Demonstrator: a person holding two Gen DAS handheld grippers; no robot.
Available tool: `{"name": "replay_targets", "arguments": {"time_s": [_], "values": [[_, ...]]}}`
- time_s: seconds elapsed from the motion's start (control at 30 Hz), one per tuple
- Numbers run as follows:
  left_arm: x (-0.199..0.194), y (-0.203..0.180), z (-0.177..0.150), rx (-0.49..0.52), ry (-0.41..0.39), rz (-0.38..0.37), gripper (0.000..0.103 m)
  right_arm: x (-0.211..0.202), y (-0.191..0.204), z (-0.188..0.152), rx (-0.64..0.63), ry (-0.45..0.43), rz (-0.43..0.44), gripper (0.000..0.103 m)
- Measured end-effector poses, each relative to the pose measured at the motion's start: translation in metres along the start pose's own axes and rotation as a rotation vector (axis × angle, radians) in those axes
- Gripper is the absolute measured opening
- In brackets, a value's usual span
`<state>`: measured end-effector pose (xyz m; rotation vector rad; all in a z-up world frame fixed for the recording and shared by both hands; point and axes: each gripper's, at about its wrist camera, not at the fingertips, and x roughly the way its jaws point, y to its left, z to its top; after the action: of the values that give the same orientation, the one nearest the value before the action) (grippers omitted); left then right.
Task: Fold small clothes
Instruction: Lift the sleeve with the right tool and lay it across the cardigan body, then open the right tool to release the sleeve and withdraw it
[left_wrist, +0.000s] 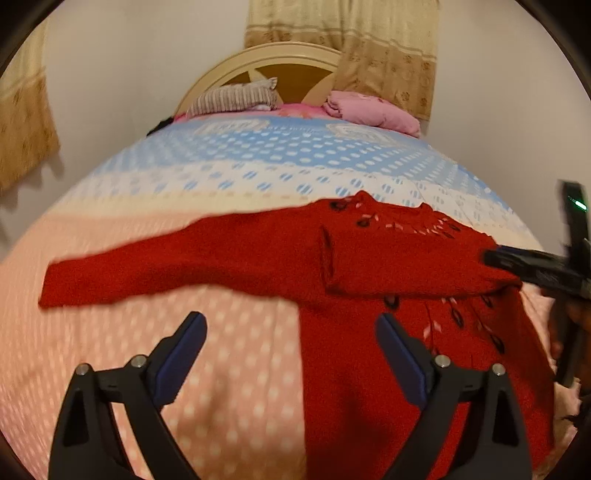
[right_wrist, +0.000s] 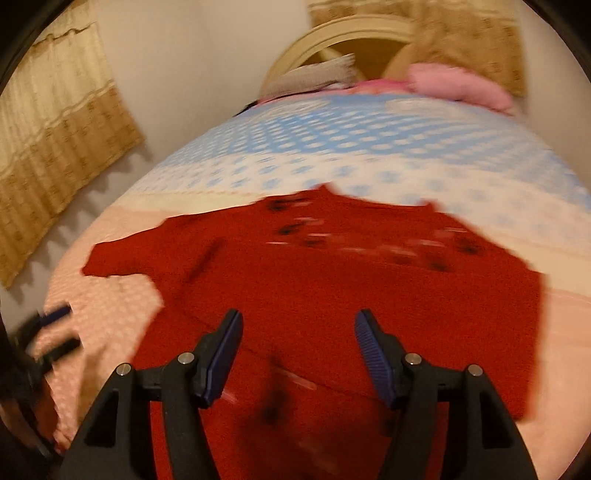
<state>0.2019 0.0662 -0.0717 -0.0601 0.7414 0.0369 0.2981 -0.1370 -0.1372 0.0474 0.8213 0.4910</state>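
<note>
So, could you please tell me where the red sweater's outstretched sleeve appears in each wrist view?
Left wrist: the outstretched sleeve of the red sweater reaches left across mid-frame, above the left gripper.
Right wrist: it is shorter, at mid-left.
Shared landmark: the striped pillow at the headboard.

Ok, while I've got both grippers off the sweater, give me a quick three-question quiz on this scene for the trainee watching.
1. True or false: both sleeves of the red sweater are folded across its body.
2. Pick one. The left gripper is: A) shut on a sleeve, B) hovering with jaws open and empty, C) out of view.
3. Fill in: the sweater lies on a ___.

Key
1. False. The folded sleeve lies across the chest; the other sleeve stretches out flat to the side.
2. B.
3. Bed, on its pink dotted cover.
</note>
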Motion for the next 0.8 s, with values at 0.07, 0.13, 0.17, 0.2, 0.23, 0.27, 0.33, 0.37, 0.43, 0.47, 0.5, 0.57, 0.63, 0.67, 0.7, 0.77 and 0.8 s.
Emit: {"name": "replay_targets", "arguments": {"time_s": [0.07, 0.13, 0.17, 0.2, 0.23, 0.27, 0.33, 0.37, 0.43, 0.47, 0.5, 0.57, 0.63, 0.67, 0.7, 0.77, 0.8], "values": [[0.015, -0.009, 0.01, 0.005, 0.016, -0.03, 0.086, -0.022, -0.026, -0.011, -0.012, -0.026, -0.118, 0.064], [0.037, -0.019, 0.02, 0.014, 0.044, -0.028, 0.076, -0.037, -0.049, -0.025, -0.009, -0.033, -0.188, 0.064], [0.044, -0.022, 0.023, 0.016, 0.053, -0.031, 0.063, -0.041, -0.057, -0.028, -0.001, -0.031, -0.209, 0.064], [0.051, -0.025, 0.024, 0.02, 0.061, -0.037, 0.057, -0.045, -0.067, -0.035, 0.016, -0.026, -0.235, 0.064], [0.065, -0.031, 0.027, 0.028, 0.083, -0.046, 0.043, -0.049, -0.079, -0.042, 0.039, -0.02, -0.254, 0.064], [0.072, -0.033, 0.028, 0.023, 0.099, -0.048, 0.034, -0.054, -0.092, -0.049, 0.071, -0.019, -0.271, 0.064], [0.086, -0.04, 0.028, 0.017, 0.125, -0.03, 0.034, -0.059, -0.112, -0.06, 0.126, -0.022, -0.288, 0.064], [0.093, -0.043, 0.029, 0.018, 0.134, -0.012, 0.034, -0.062, -0.122, -0.067, 0.159, -0.03, -0.287, 0.064], [0.104, -0.047, 0.03, 0.02, 0.146, 0.015, 0.034, -0.065, -0.132, -0.077, 0.185, -0.036, -0.278, 0.064], [0.109, -0.049, 0.029, 0.018, 0.157, 0.014, 0.034, -0.065, -0.135, -0.082, 0.193, -0.039, -0.271, 0.064], [0.113, -0.05, 0.029, 0.017, 0.169, 0.008, 0.034, -0.062, -0.136, -0.085, 0.197, -0.041, -0.268, 0.064], [0.117, -0.054, 0.027, 0.028, 0.179, 0.011, 0.028, -0.058, -0.138, -0.093, 0.207, -0.041, -0.262, 0.064], [0.111, -0.057, 0.024, 0.053, 0.131, 0.008, 0.005, -0.054, -0.14, -0.099, 0.221, -0.033, -0.258, 0.064], [0.106, -0.057, 0.023, 0.055, 0.114, 0.005, 0.005, -0.053, -0.14, -0.098, 0.222, -0.033, -0.259, 0.064], [0.102, -0.057, 0.024, 0.054, 0.099, -0.003, 0.005, -0.052, -0.141, -0.098, 0.226, -0.034, -0.257, 0.065], [0.089, -0.053, 0.025, 0.037, 0.065, -0.022, 0.004, -0.051, -0.139, -0.099, 0.226, -0.036, -0.254, 0.065], [0.084, -0.05, 0.026, 0.031, 0.053, -0.026, 0.004, -0.051, -0.14, -0.099, 0.23, -0.041, -0.245, 0.066]]}}
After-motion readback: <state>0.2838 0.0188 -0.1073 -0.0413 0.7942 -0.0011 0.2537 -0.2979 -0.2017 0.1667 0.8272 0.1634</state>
